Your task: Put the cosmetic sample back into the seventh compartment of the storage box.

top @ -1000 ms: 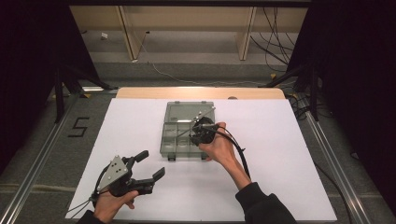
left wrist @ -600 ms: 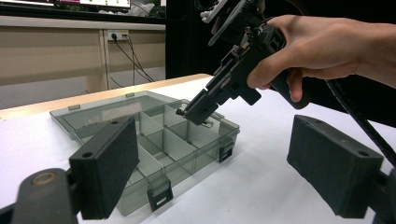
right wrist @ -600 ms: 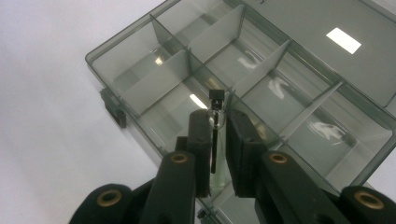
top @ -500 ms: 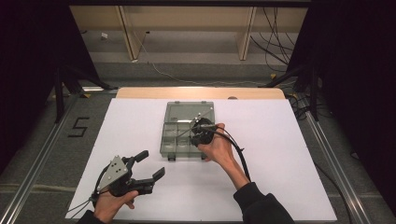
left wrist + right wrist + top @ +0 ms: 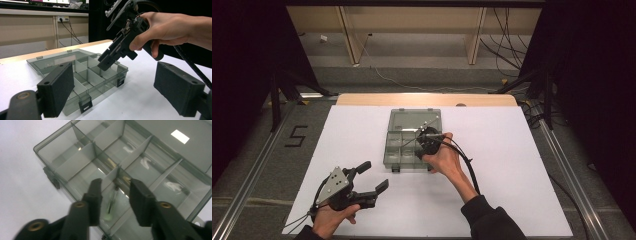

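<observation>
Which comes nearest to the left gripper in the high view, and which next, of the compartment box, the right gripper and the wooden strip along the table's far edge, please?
From the left gripper, at the near left of the table:
1. The compartment box, mid-table, its near-left corner closest.
2. The right gripper, over the box's right side.
3. The wooden strip, along the far edge.

The box (image 5: 412,137) sits in the middle of the table (image 5: 522,165), nearer the far edge, with its lid lying open behind it. The right gripper (image 5: 424,142) hangs over the box's right side. The left gripper (image 5: 372,177) is near the front left corner, well apart from the box.
</observation>
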### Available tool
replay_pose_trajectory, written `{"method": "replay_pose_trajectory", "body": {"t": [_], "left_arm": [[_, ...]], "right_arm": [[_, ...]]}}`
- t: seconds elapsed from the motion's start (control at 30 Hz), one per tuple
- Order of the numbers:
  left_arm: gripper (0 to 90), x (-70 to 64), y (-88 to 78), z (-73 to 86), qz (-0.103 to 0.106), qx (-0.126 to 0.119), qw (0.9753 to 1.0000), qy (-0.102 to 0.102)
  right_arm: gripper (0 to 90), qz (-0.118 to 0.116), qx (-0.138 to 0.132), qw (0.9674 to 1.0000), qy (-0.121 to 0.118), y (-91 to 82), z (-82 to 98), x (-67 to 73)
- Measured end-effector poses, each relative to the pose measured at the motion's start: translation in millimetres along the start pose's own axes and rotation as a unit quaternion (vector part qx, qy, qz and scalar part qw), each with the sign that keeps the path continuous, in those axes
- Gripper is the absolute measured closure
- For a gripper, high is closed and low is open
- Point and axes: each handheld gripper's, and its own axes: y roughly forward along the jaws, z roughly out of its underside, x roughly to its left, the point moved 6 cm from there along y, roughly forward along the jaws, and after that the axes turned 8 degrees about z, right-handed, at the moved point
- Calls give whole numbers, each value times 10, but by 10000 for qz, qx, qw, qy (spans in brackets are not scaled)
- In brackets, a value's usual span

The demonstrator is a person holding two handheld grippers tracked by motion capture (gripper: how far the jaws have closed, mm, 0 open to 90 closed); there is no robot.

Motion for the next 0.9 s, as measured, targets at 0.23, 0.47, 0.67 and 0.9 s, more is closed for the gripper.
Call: {"method": "replay_pose_trajectory", "body": {"t": [0.23,0.47,0.67,0.9], "left_arm": [[155,-1,-4,1,-23,13,10000,-21],[155,5,2,4,-18,7,10000,-5],[155,7,0,4,-21,7,10000,-4],[155,4,4,4,-15,0,10000,-14]], "right_arm": [[373,-81,-718,9969,-327,-265,-61,45],[323,-222,-1335,9897,-476,-556,13,49],[301,-219,-1493,9871,-527,-606,80,13],[286,-246,-1637,9847,-549,-657,109,36]]}}
